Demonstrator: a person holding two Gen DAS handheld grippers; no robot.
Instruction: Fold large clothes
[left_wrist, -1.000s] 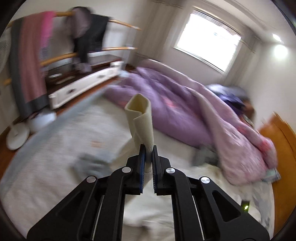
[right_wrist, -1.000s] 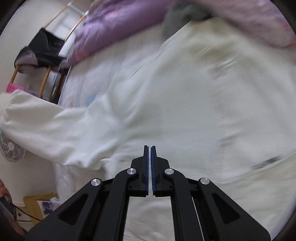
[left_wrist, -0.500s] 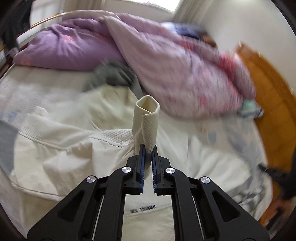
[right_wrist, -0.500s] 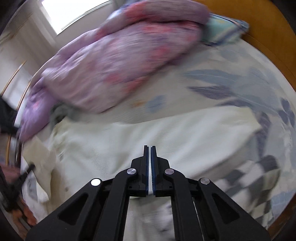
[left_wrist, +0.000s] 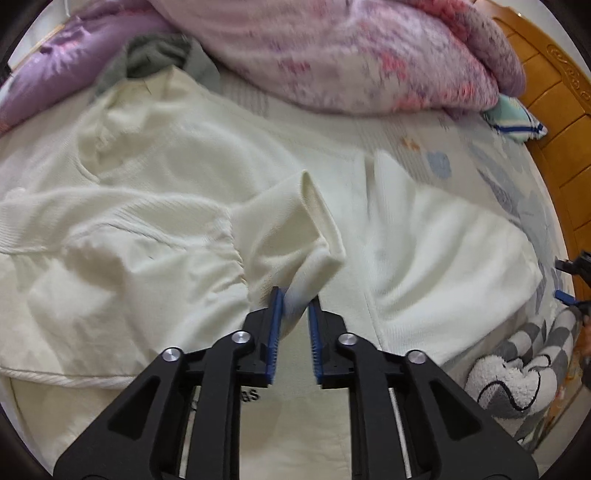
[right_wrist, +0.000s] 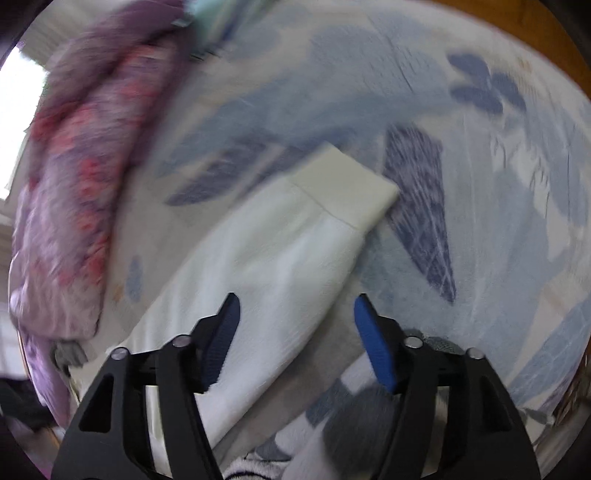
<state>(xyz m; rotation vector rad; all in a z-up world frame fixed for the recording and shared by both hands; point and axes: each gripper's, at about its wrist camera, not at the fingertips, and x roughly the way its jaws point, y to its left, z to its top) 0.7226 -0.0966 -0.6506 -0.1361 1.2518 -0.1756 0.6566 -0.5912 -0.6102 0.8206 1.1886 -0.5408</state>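
A large cream sweater (left_wrist: 155, 177) lies spread on the bed. One sleeve is folded across its body, and its ribbed cuff (left_wrist: 295, 236) lies between the fingers of my left gripper (left_wrist: 295, 299). The jaws stand slightly apart, loose around the cuff. In the right wrist view the other sleeve (right_wrist: 280, 266) lies flat on the sheet, ending in a cream cuff (right_wrist: 347, 188). My right gripper (right_wrist: 295, 314) is wide open just above this sleeve, one finger on each side, holding nothing.
A purple-pink duvet (left_wrist: 351, 48) is heaped at the far side of the bed; it also shows in the right wrist view (right_wrist: 74, 155). A grey garment (left_wrist: 155, 55) lies by the sweater's collar. A wooden headboard (left_wrist: 554, 96) and a grey-white plush blanket (left_wrist: 517, 373) are at the right.
My left gripper swung down, laid the sleeve over the sweater's body and parted its jaws. My right gripper moved over the other sleeve and opened wide.
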